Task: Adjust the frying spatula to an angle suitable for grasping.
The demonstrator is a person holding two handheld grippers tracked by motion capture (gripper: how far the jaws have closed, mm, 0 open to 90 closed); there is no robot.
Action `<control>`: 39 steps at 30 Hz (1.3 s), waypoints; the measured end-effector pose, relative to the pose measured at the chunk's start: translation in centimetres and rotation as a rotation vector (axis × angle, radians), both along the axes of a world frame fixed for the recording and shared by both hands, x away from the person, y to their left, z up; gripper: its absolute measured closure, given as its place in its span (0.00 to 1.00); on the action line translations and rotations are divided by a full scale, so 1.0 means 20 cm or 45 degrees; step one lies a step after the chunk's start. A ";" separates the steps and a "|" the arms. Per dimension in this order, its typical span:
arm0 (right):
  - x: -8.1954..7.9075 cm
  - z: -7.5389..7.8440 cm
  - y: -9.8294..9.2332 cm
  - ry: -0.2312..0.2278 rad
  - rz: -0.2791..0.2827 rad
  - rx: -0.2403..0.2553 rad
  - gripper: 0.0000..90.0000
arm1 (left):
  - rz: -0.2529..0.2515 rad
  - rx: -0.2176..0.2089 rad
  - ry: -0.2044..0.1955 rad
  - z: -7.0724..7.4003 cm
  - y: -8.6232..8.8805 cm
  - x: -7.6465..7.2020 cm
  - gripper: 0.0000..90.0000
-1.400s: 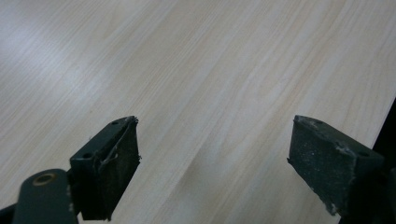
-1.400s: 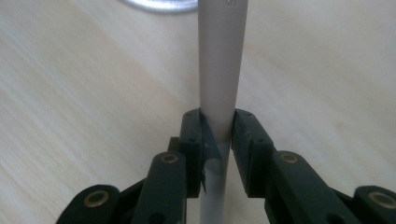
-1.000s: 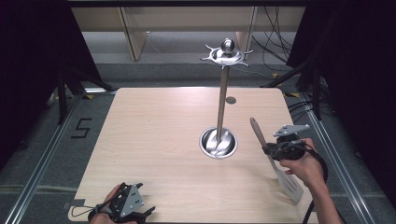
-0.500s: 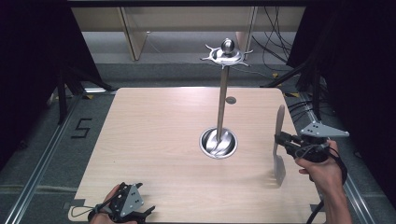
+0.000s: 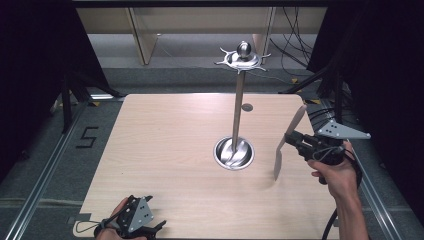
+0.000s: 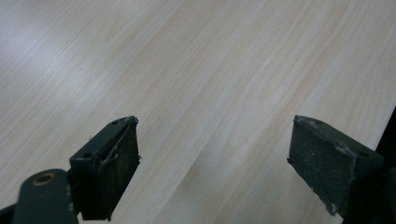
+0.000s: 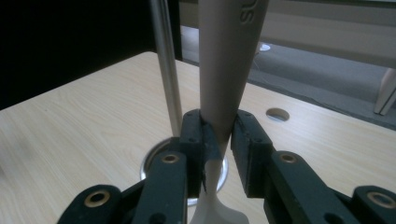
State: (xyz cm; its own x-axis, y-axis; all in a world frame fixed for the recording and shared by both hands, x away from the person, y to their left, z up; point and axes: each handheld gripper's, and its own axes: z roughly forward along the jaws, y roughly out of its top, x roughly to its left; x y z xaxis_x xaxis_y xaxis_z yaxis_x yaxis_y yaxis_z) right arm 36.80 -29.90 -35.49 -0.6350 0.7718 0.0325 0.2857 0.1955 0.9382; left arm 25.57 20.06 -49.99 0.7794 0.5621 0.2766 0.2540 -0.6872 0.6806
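A spatula (image 5: 294, 123) with a beige handle and a pale blade hangs nearly upright over the right side of the wooden table (image 5: 165, 150), blade down. My right gripper (image 5: 290, 138) is shut on the spatula where handle meets blade. In the right gripper view both pads (image 7: 195, 135) press the spatula's neck (image 7: 229, 60). A metal rack stands at the table's middle: a thin pole (image 5: 236, 112), a hooked top (image 5: 242, 58) and a round base (image 5: 233, 152). The pole (image 7: 166, 60) rises just left of the spatula. My left gripper (image 5: 150, 227) rests at the front left edge, open (image 6: 215, 158), nothing between its jaws.
A small round hole (image 5: 247, 107) lies in the table behind the rack. Dark cables and frame legs (image 5: 327, 80) stand off the back right corner. A floor marking "5" (image 5: 86, 136) sits left of the table.
My right hand has risen and shifted right with the spatula. The spatula swung from slanting with its blade near the table to nearly upright above it. The left hand stayed put.
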 end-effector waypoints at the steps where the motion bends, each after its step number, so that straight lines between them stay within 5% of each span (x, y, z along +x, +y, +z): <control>1: 0.00 0.01 0.02 0.009 0.005 0.012 0.84 | -0.007 0.004 0.003 0.00 0.00 0.00 0.17; 23: 0.09 0.26 0.23 -0.089 0.017 -0.019 0.84 | -0.010 0.002 -0.005 0.01 0.00 0.00 0.17; 39: 0.15 0.36 0.34 -0.111 0.019 -0.065 0.84 | -0.011 0.002 -0.006 0.01 0.01 0.00 0.17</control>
State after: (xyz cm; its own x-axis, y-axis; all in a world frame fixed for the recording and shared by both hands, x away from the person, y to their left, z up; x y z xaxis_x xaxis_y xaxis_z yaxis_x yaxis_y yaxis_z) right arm 39.75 -23.03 -28.39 -0.6449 0.7617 -0.0622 0.2002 0.2470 0.9481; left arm 25.49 20.16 -49.75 0.7830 0.5549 0.2812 0.2450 -0.6905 0.6805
